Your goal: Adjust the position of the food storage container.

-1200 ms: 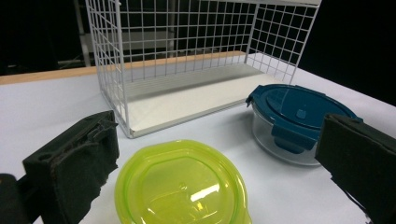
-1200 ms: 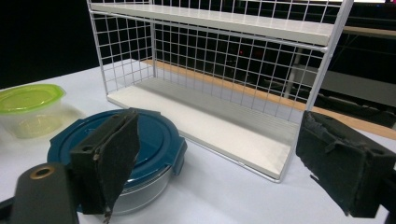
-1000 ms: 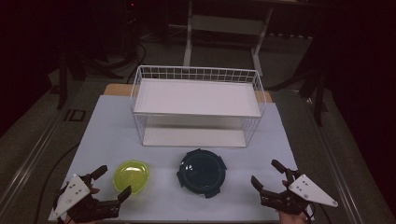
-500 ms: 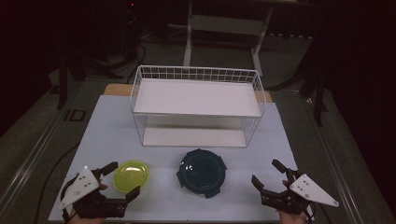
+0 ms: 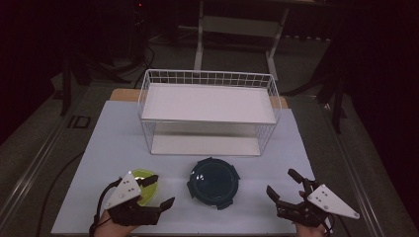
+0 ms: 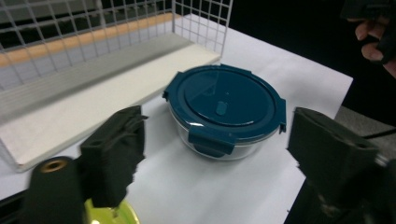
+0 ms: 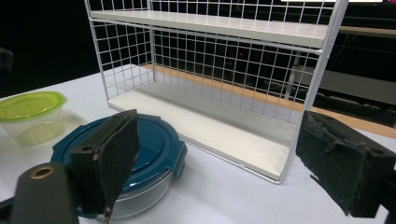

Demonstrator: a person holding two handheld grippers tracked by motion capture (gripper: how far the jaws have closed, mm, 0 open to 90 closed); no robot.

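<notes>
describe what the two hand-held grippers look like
Each hand-held gripper is black with two chunky jaws faced in rough black foam pads. The left hand-held gripper and right hand-held gripper each carry a pale grey three-cornered plate on top, dotted with small marks. In the gripper views a brass-coloured ring sits in a rounded black part beside one pad. A dark cable trails from the left one.

High view: overhead, facing forward and down on the tabletop (image 5: 113, 143).
Left tool view: low, close.
Right tool view: low, close.
Shared: blue-lidded container (image 5: 213, 182), wire rack (image 5: 207, 113).
</notes>
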